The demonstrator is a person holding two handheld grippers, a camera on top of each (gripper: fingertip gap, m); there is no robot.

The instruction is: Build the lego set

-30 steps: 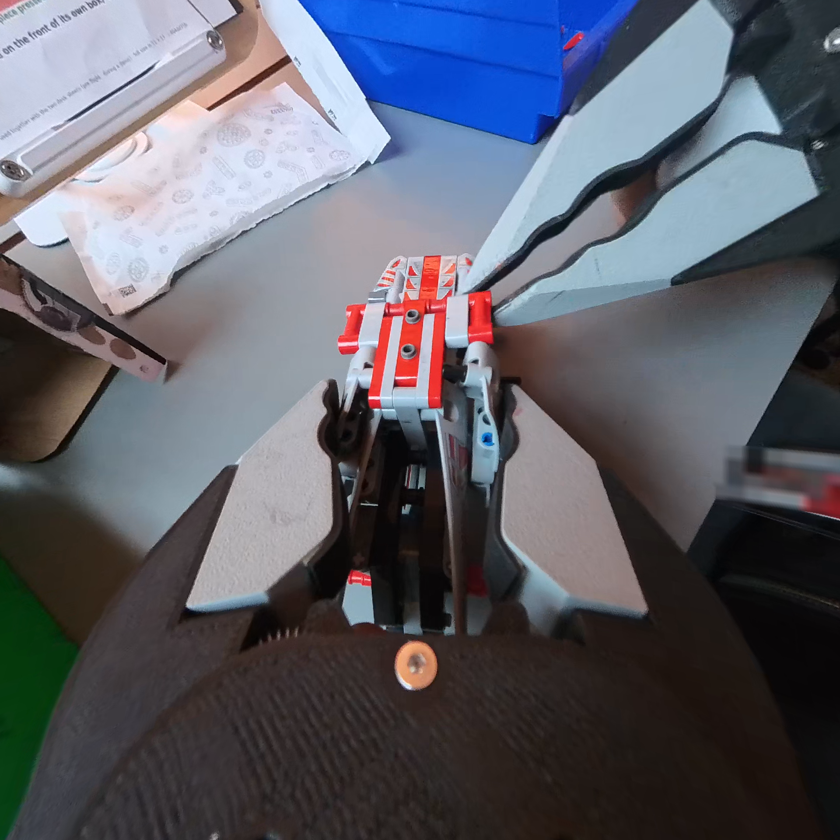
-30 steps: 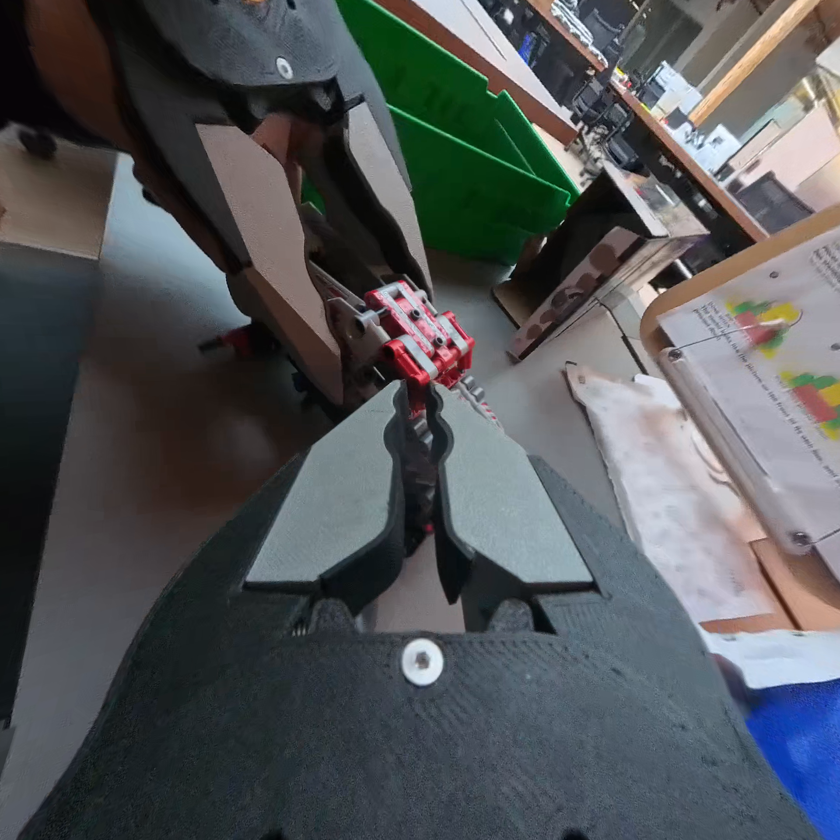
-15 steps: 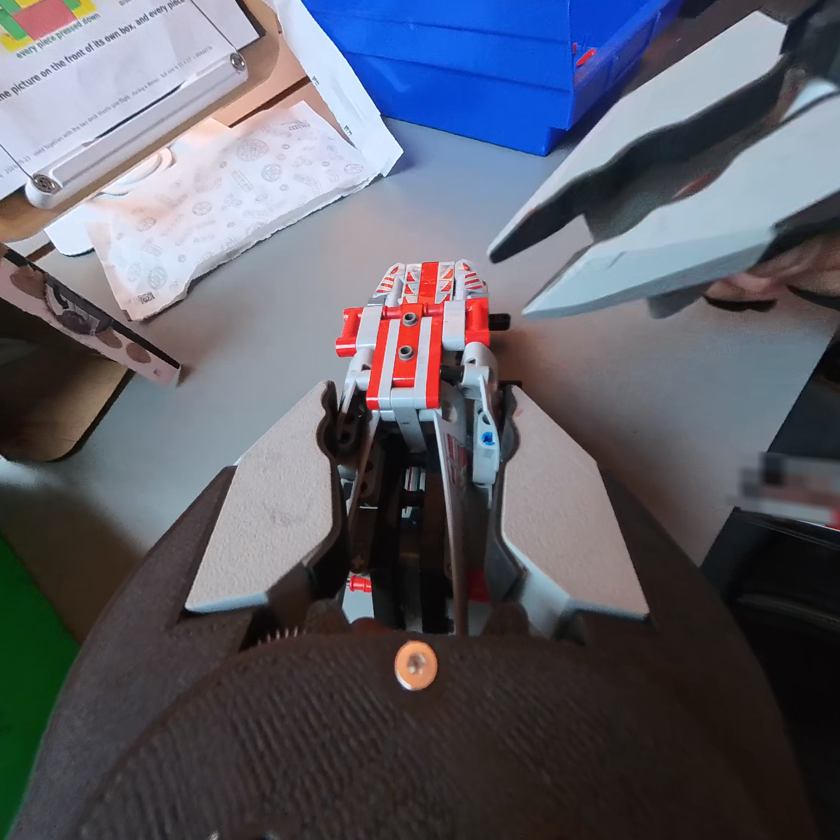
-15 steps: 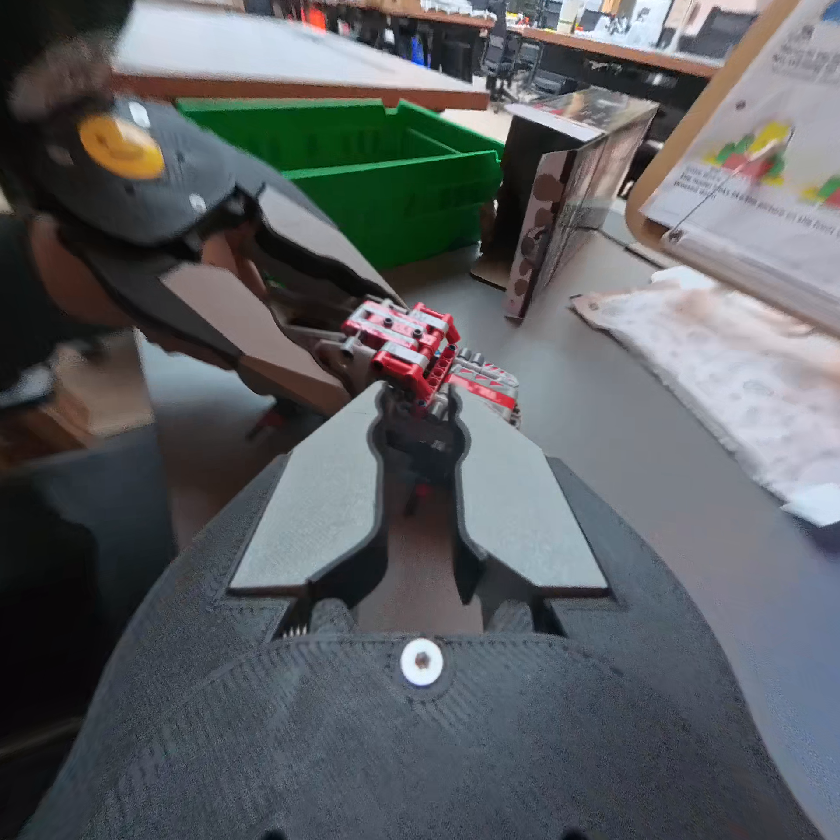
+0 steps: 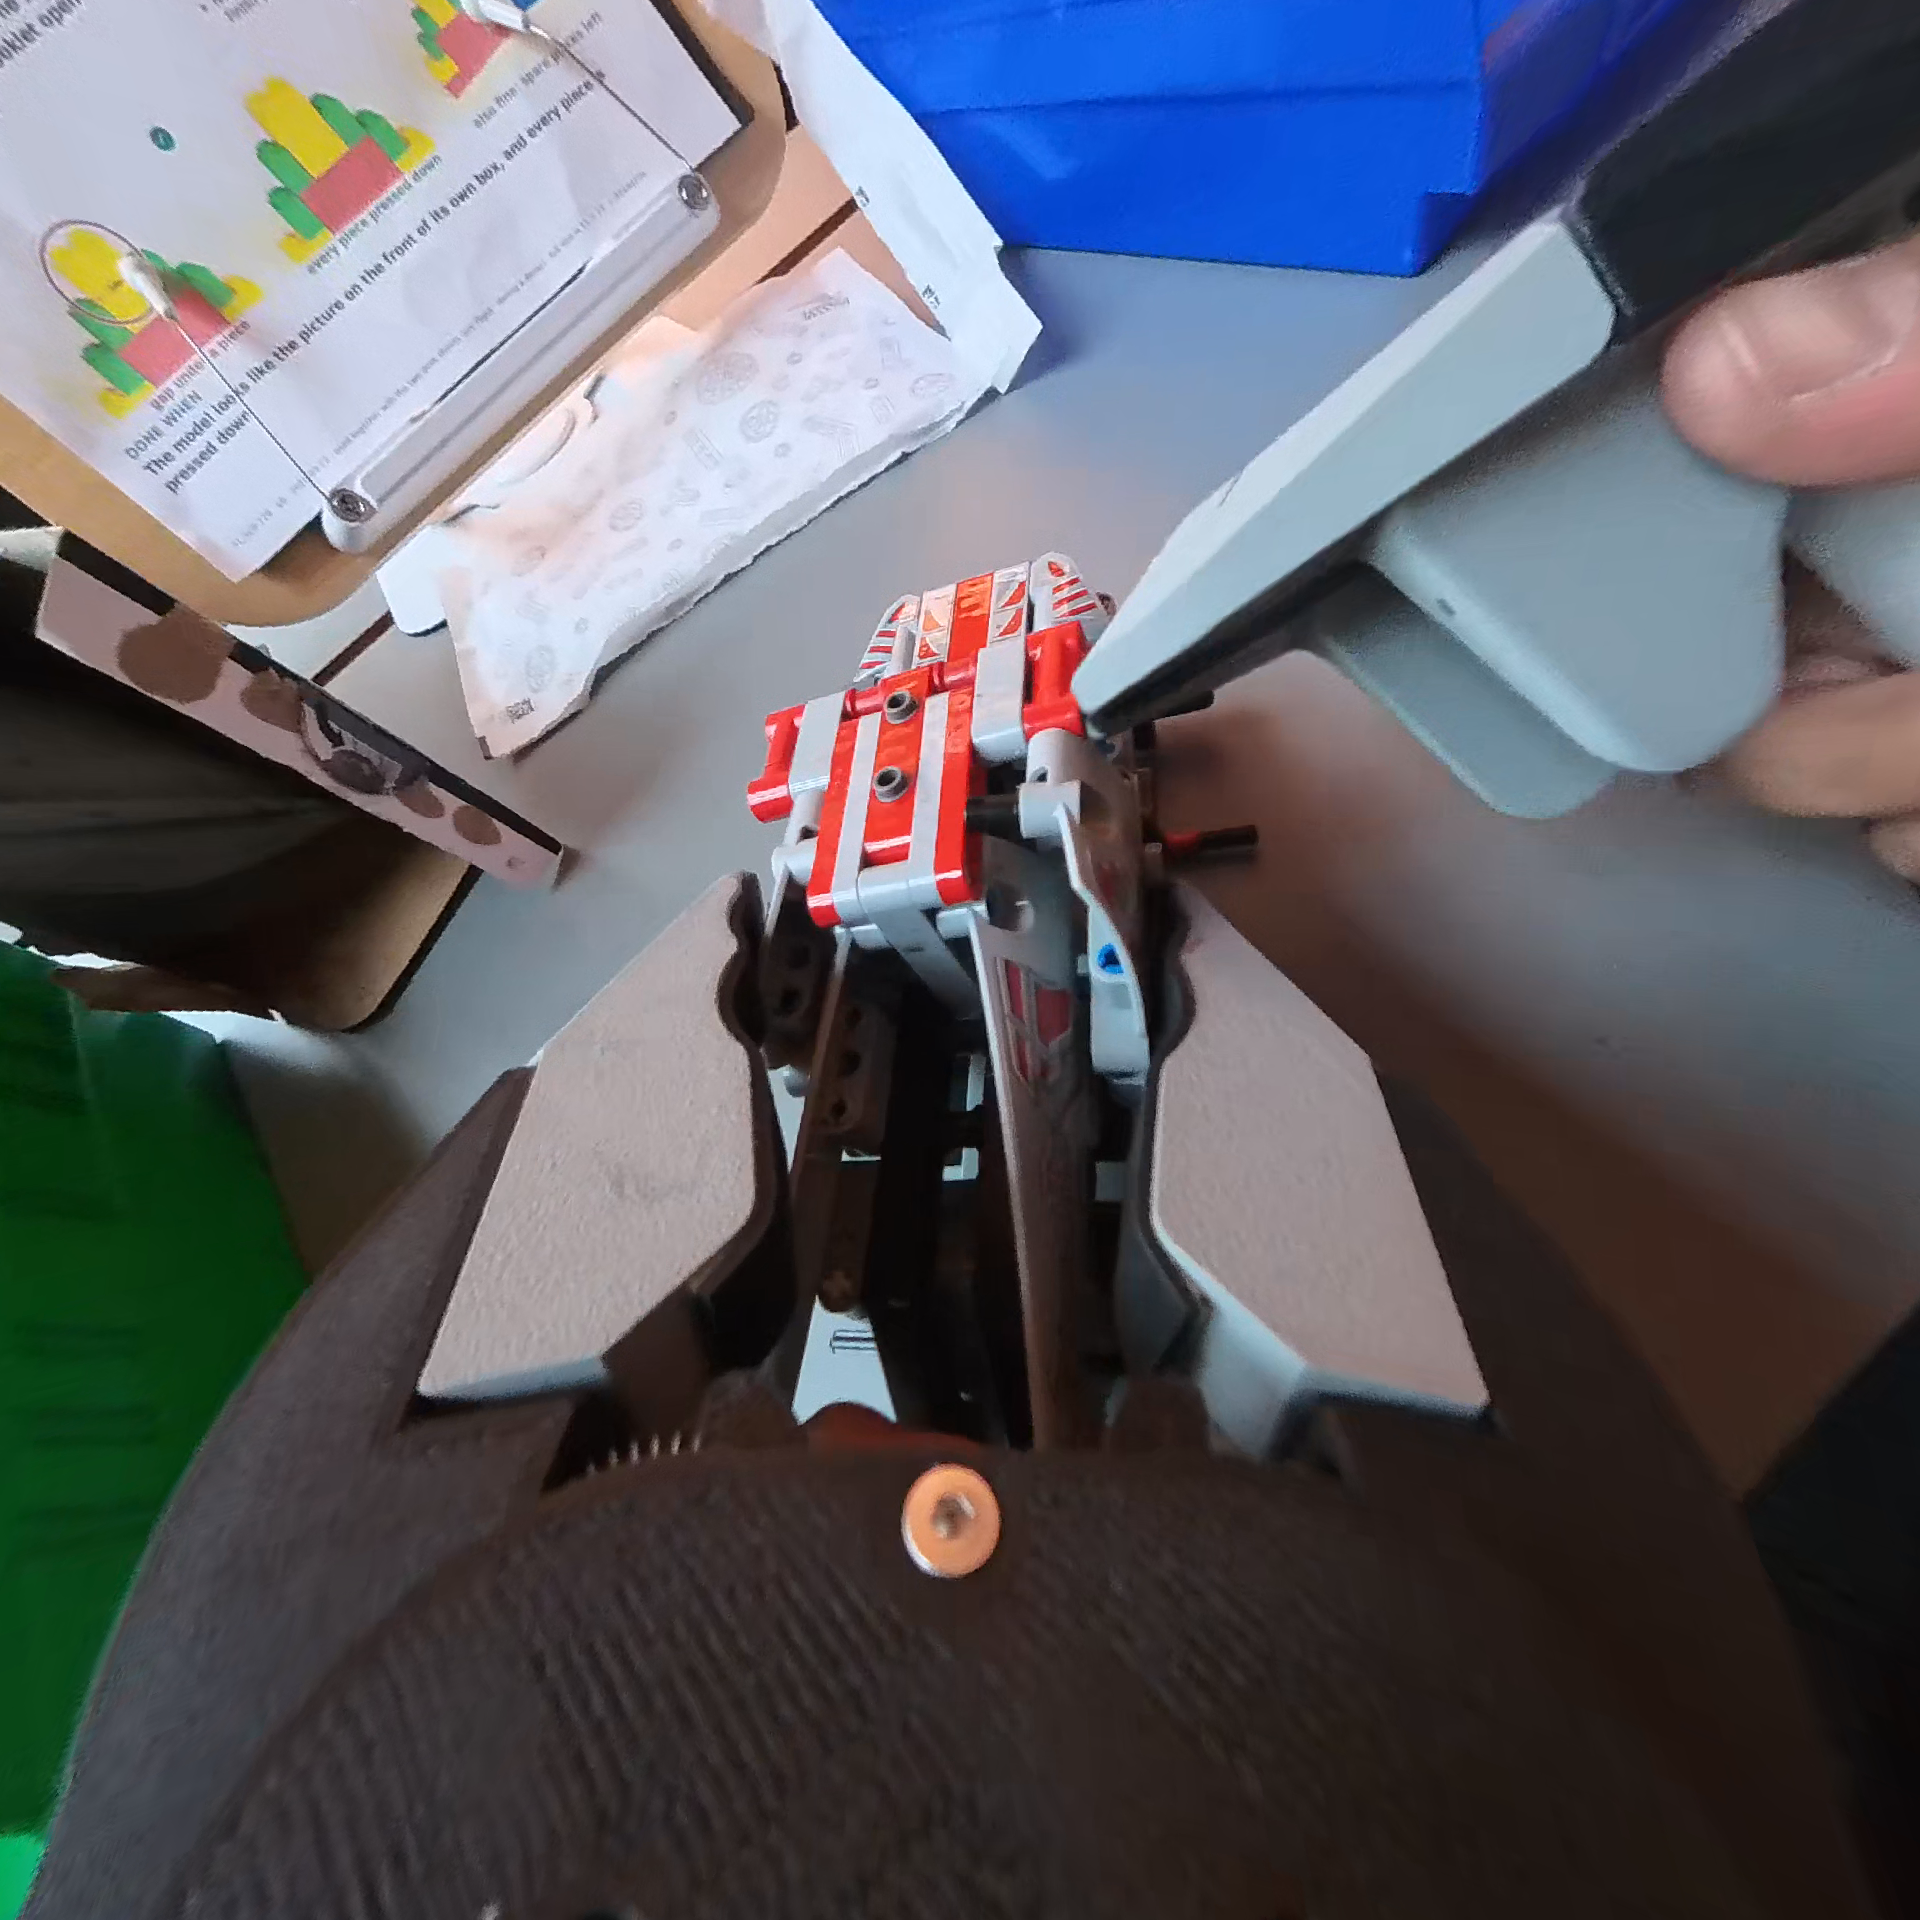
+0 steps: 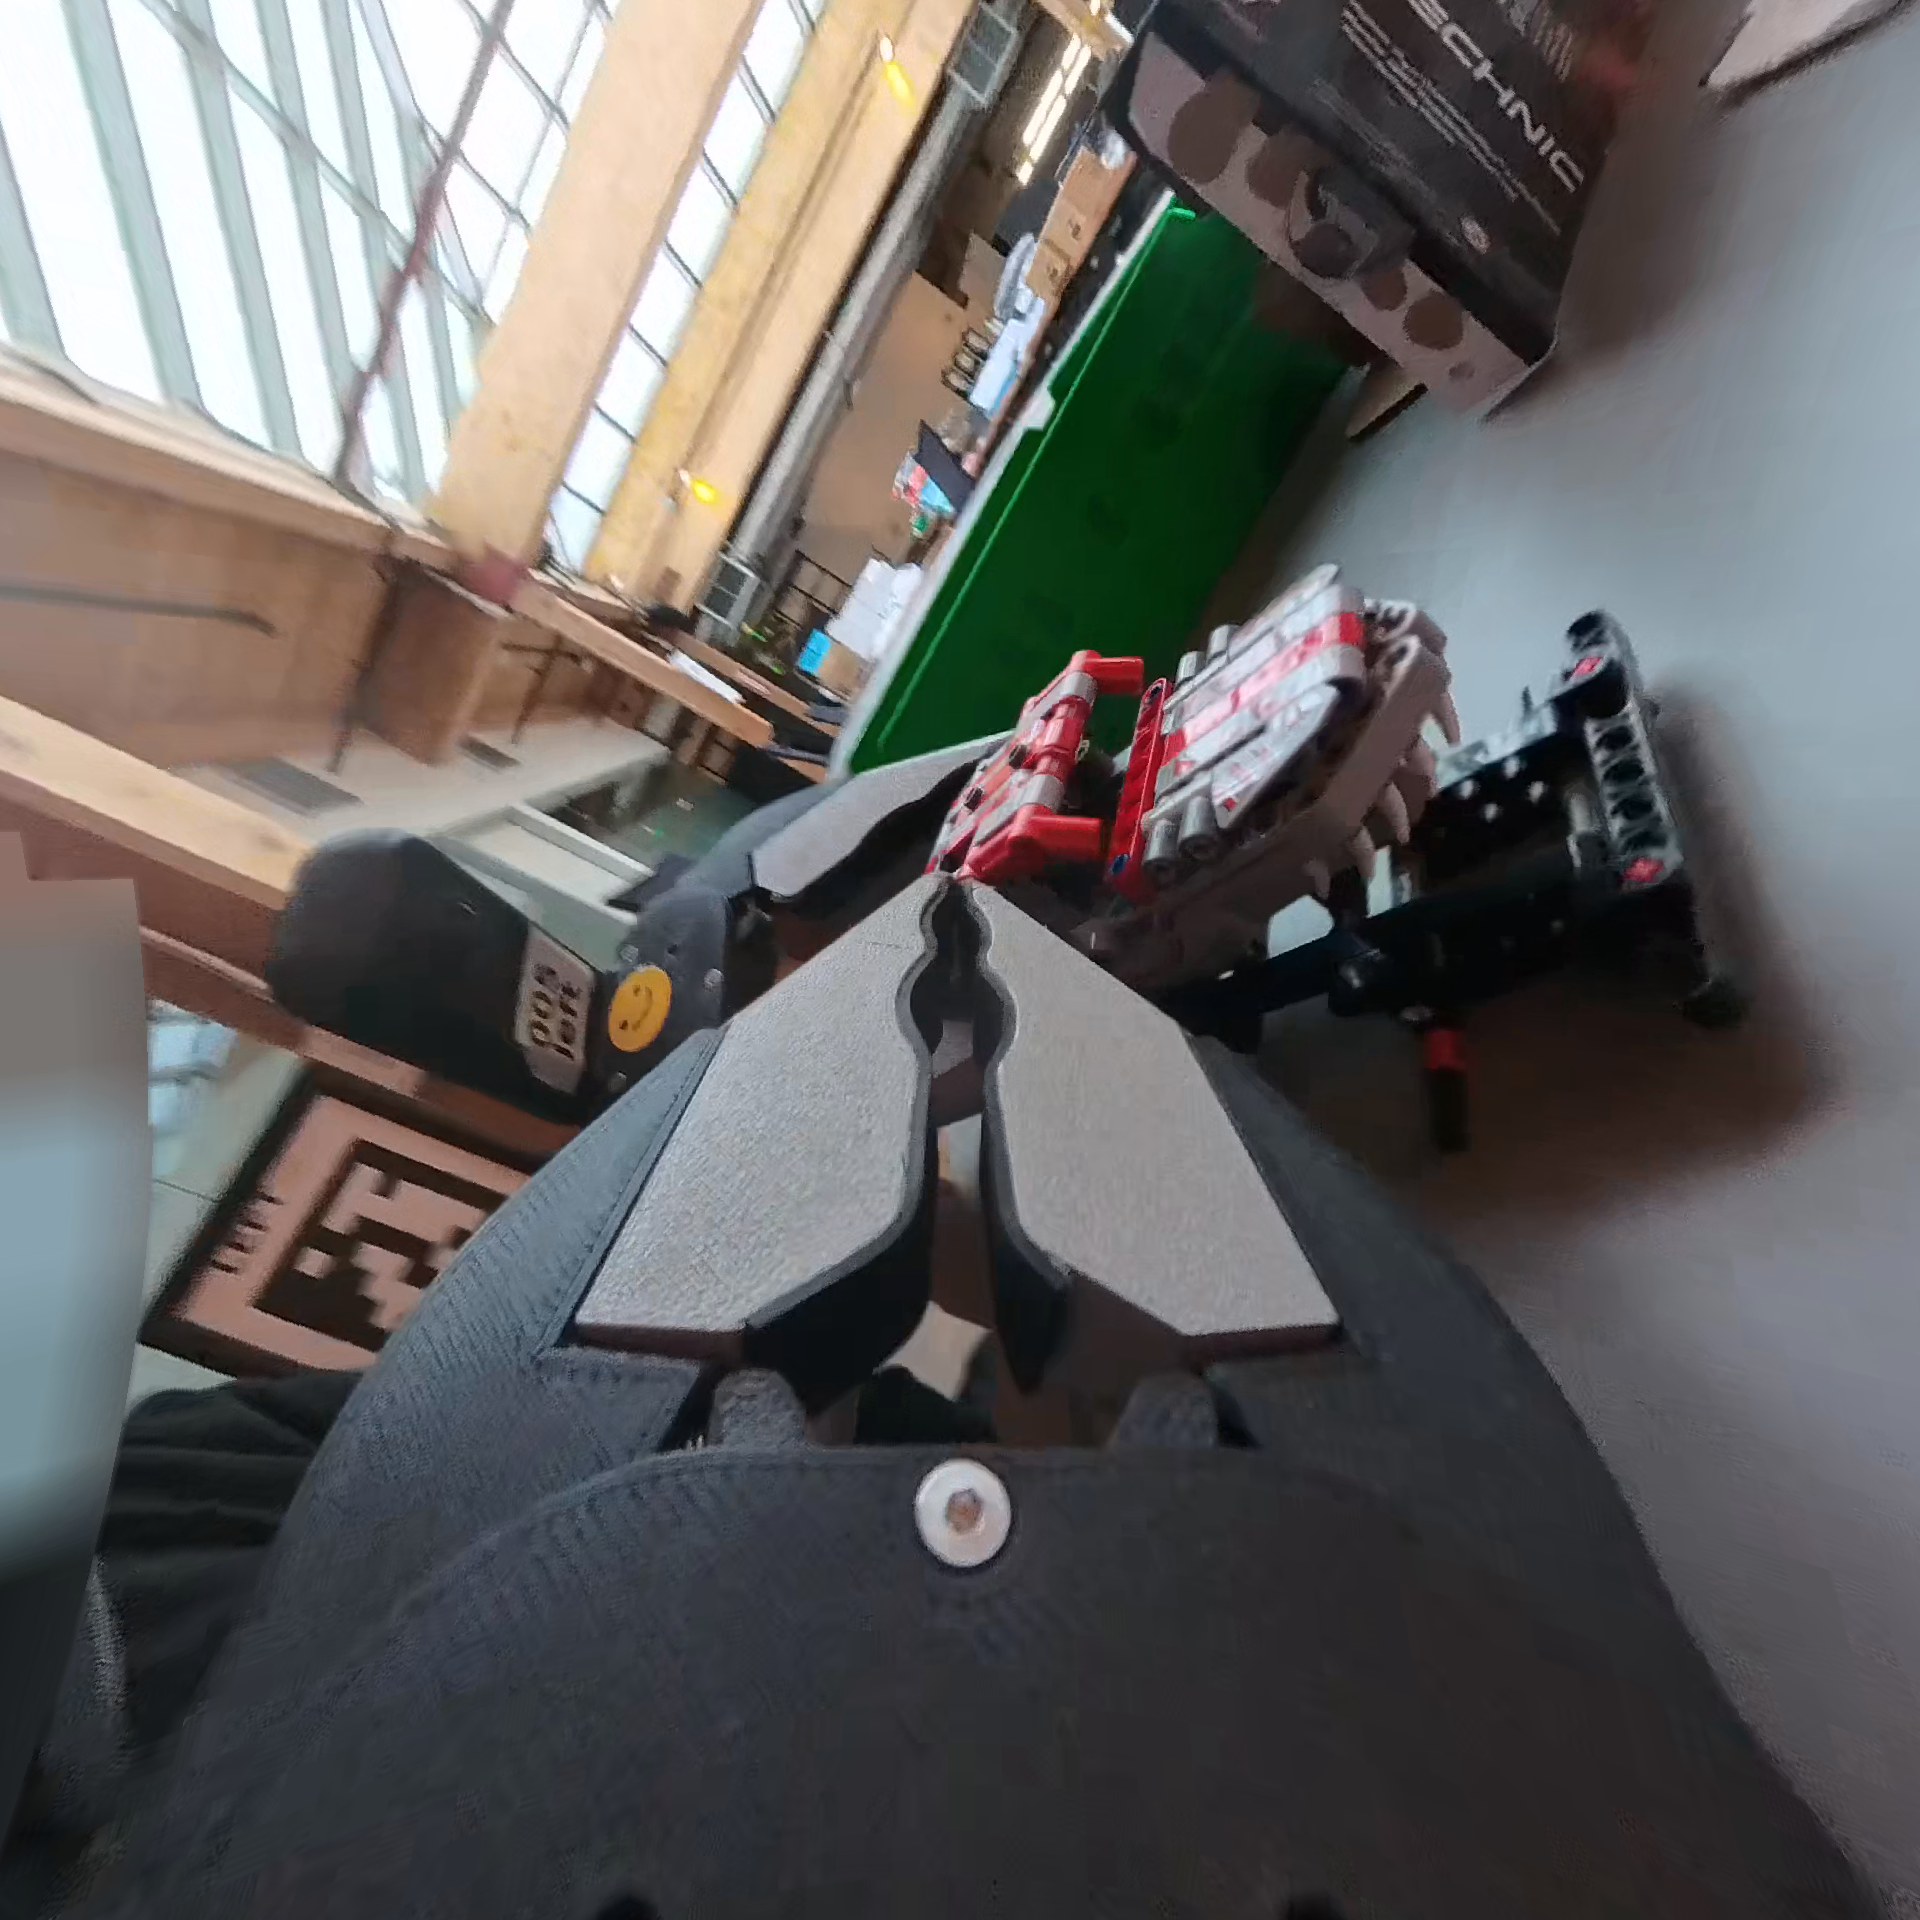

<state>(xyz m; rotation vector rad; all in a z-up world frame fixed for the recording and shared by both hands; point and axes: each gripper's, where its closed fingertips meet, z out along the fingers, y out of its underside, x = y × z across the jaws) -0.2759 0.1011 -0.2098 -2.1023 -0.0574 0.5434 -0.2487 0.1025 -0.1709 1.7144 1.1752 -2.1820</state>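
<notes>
A: What is changing?

B: Your right gripper, fingers pressed together and empty, is coming back against the model's red end after backing off.

A: And the model?

B: Your left gripper is clamping it over the counter; you are probably pushing a piece home.

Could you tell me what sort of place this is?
Probably a shared workshop or lab: long wooden workbenches beside tall windows, plus blue and green parts bins on a grey table.

Right tool back from its half-second retreat, tips closed against the lego model's red corner.
</notes>
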